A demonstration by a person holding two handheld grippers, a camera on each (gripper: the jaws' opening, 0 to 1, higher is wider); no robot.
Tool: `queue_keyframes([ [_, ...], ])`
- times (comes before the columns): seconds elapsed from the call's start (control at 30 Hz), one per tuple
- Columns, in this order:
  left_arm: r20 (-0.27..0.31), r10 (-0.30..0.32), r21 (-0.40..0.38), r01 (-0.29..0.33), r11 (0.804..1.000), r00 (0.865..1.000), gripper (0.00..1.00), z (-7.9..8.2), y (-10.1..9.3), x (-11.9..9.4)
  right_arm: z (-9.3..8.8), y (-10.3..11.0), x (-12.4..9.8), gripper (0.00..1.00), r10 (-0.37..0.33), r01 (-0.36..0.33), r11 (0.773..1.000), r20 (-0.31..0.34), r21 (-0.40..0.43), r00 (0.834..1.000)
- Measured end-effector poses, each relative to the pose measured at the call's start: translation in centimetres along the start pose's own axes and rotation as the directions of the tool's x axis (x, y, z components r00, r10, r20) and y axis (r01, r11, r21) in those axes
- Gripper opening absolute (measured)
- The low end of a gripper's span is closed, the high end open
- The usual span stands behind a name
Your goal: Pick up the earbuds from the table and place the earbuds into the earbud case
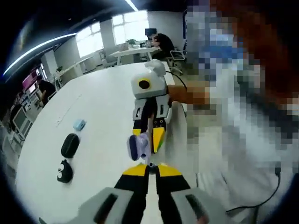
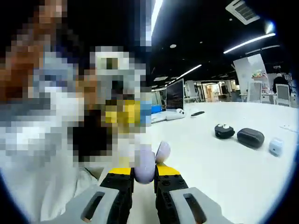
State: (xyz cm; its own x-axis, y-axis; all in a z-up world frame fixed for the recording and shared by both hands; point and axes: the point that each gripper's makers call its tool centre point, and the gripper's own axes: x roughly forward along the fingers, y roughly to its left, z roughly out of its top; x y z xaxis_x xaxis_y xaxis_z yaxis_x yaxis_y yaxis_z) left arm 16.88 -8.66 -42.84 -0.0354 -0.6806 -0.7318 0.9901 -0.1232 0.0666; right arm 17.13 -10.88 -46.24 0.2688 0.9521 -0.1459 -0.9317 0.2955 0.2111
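A pale lilac earbud case [image 2: 145,168] was pinched between the fingers of the right gripper [image 2: 144,176], its small lid [image 2: 163,151] swung open above it, so the case was up off the desk [image 2: 224,172] rather than resting on it. In the left gripper view the same case [image 1: 139,145] showed at the yellow tips of the right gripper [image 1: 148,135], which reached in from across, and the left gripper [image 1: 150,167] met it there with its own fingers drawn close together just below the case. Something small may have been held at those left tips, but the pictures were too blurred and crowded at that spot to say whether it was an earbud or whether the fingers were simply closed on nothing. As a judgement, the task looked well advanced: the case had been lifted and opened, and the two grippers were brought together as if for the seating of an earbud, yet no earbud could be seen lying in the case, so that step could not be counted as done. Well apart on the white desk lay a black oval pouch [image 1: 69,145], a black toy with eyes [image 1: 64,171] and a small pale blue box [image 1: 79,124]; none of these was touched.
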Motion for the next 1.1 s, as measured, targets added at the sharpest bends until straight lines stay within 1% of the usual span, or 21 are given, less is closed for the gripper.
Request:
queue_keyframes([
  [0.13, -0.025, -0.031, 0.007, 0.031, 0.999, 0.999, 0.08, -0.1, -0.1, 0.2, 0.0, 0.3, 0.1, 0.16, 0.013, -0.013, 1.000, -0.009, -0.011, 1.000],
  [0.33, -0.055, -0.056, 0.018, 0.057, 0.998, 0.997, 0.08, 0.1, -0.2, 0.1, -0.1, 0.6, 0.2, 0.16, 0.021, -0.021, 0.999, -0.025, -0.027, 0.999],
  [0.47, -0.054, -0.085, 0.002, 0.085, 0.996, 0.995, 0.08, 0.1, -0.5, 0.3, 0.1, 0.7, 0.2, 0.16, 0.020, -0.021, 0.999, -0.023, -0.032, 1.000],
  [0.63, -0.073, -0.088, 0.012, 0.089, 0.996, 0.993, 0.08, 0.0, -0.5, 0.4, 0.2, 0.8, 0.2, 0.16, 0.020, -0.021, 0.999, -0.025, -0.043, 1.000],
  [0.77, -0.092, -0.104, 0.027, 0.107, 0.994, 0.990, 0.08, 0.0, -0.8, 0.8, 0.4, 0.8, 0.2, 0.16, 0.021, -0.022, 0.999, -0.020, -0.047, 1.000],
  [0.93, -0.098, -0.113, 0.036, 0.117, 0.992, 0.989, 0.08, 0.3, -0.9, 0.9, 0.4, 1.0, 0.4, 0.16, 0.026, -0.027, 0.998, -0.023, -0.053, 0.999],
  [1.1, -0.121, -0.121, 0.041, 0.127, 0.991, 0.985, 0.08, 0.0, -0.8, 1.0, 0.6, 1.3, 0.3, 0.16, 0.034, -0.035, 0.998, -0.014, -0.060, 0.999],
])
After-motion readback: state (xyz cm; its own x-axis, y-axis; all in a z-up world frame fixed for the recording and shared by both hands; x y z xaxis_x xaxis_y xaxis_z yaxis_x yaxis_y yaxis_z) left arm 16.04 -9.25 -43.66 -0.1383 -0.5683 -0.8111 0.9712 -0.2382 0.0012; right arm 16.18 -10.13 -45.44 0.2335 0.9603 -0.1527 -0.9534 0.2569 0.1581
